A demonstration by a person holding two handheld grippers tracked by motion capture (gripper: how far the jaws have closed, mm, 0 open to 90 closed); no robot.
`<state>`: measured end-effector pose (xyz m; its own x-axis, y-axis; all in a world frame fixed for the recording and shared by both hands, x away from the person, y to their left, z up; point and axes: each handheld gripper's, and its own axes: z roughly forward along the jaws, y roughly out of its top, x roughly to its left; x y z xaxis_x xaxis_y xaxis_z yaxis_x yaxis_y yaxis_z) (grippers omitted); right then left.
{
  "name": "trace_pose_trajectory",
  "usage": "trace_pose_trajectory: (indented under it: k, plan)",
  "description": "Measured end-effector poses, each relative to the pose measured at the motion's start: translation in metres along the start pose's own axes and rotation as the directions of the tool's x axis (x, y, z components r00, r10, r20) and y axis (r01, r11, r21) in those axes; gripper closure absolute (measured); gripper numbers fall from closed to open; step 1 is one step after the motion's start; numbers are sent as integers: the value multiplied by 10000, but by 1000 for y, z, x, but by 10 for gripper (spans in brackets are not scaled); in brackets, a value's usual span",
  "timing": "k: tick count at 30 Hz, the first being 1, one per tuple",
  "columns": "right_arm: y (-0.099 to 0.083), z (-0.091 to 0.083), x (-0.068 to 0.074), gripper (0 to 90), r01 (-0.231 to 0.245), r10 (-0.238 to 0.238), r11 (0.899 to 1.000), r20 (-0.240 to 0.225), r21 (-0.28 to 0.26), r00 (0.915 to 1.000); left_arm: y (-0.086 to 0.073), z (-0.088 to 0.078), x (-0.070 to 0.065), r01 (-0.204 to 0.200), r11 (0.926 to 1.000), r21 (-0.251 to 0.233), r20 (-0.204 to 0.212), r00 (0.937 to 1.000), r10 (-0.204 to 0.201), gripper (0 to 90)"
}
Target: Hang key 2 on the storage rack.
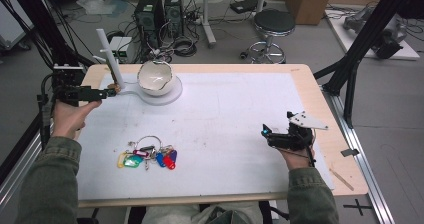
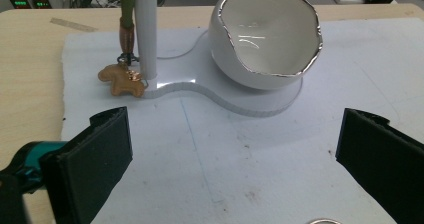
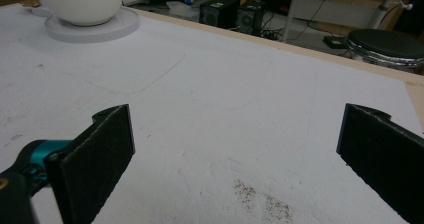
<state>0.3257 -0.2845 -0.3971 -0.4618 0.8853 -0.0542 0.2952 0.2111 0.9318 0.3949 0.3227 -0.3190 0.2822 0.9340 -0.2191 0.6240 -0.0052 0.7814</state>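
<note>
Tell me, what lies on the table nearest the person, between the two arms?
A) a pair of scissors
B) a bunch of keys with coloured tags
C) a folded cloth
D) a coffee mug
B: the bunch of keys with yellow, green, blue and red tags lies on the white mat near the table's front edge, away from the white bowl at the back.

Soft, even overhead light is falling across the white mat (image 1: 225, 134) — shadows are staying faint. Glare is streaking inside the bowl (image 2: 260, 34); near jaws are blurring slightly.
</note>
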Motion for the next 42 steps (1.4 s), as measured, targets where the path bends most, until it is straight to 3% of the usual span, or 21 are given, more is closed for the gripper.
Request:
trace_pose_trajectory:
  k: [15,18,24,36,39,42]
  plan:
    - [0,0,0,9,-44,44,10000,-38,28,10000,-24,13,-29,-540,9982,246,365,9979,531,19]
    - [0,0,-1,9,-25,26,10000,-68,45,10000,-26,12,-38,-586,9983,52,834,9948,580,19]
    - [0,0,-1,9,-108,109,9999,-68,45,9999,-34,12,-51,-823,9966,-28,1152,9899,821,19]
    - [1,-6,-4,8,-518,530,9980,297,-367,9982,-51,17,-64,-1327,9907,283,1136,9852,1287,19]
    - [1,-6,-4,8,-502,513,9981,308,-359,9982,-56,19,-67,-1266,9915,309,1212,9851,1220,19]
    - [1,-6,-4,8,-397,409,9986,315,-359,9987,-60,21,-71,-1446,9885,447,1269,9823,1380,19]
